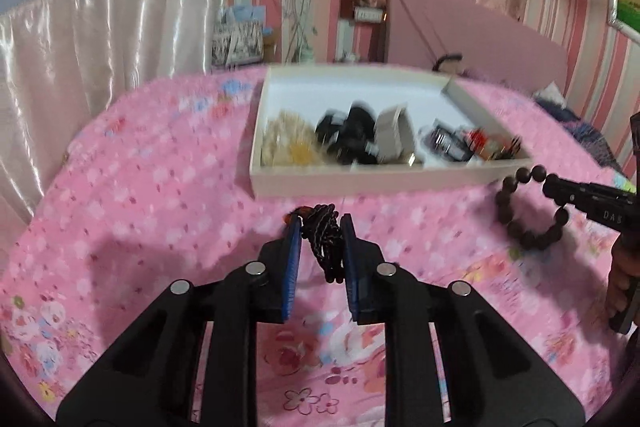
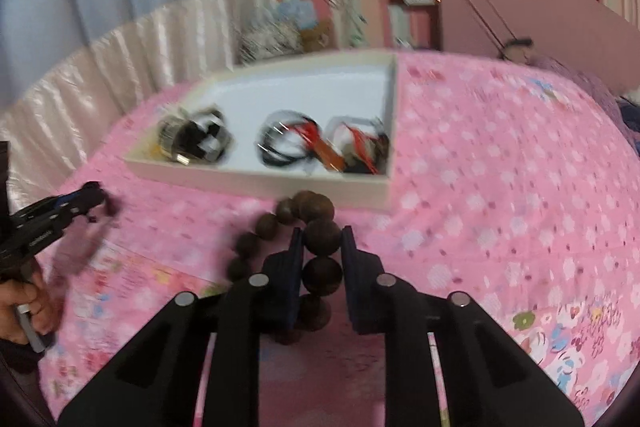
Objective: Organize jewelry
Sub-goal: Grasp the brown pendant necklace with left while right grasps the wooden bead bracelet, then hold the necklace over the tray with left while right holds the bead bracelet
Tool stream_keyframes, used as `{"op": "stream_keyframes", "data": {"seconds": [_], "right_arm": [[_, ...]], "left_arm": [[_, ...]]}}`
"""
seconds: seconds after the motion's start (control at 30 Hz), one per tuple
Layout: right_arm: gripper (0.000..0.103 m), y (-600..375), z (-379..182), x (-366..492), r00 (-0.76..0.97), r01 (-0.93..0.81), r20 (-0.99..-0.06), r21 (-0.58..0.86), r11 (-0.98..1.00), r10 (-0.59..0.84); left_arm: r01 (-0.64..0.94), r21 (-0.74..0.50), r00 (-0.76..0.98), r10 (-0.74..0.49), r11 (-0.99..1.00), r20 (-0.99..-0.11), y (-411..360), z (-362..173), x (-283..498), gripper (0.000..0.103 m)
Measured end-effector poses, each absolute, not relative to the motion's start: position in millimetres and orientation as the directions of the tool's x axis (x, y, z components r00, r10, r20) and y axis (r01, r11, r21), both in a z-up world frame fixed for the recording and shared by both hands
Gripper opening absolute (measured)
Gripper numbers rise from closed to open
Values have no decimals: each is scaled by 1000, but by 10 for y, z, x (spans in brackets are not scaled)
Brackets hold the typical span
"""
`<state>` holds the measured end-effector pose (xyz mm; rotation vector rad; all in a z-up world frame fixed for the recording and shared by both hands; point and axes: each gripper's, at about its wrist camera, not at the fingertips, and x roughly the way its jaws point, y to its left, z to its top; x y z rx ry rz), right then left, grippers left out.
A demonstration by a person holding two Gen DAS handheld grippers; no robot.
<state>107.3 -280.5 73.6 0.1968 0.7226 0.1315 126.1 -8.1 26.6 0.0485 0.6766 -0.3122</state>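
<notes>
From the left wrist view, the left claw is clamped on a black braided cord that hangs between its blue pads, lifted clear of the pink bedspread, I would guess for carrying. The white tray lies at 12 o'clock, near but apart, with 1 row of blurred jewelry along its near wall. At 3 o'clock the right claw grips a brown bead bracelet.

From the right wrist view, that bracelet is pinched by 1 bead between the closed fingers, its loop trailing to 10 o'clock. The tray sits just beyond at 12 o'clock. Both pieces look bound for it.
</notes>
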Motion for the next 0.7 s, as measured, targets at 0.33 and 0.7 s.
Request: {"op": "stream_keyframes", "data": {"seconds": [0.33, 0.7], "right_arm": [[19, -2761, 1548, 1160, 859, -112, -475, 191, 975, 191], [19, -2659, 1745, 1674, 904, -155, -375, 160, 975, 205]], "left_arm": [[298, -60, 824, -288, 953, -488, -461, 873, 1527, 18], [262, -109, 869, -284, 959, -406, -726, 972, 2046, 18]]}}
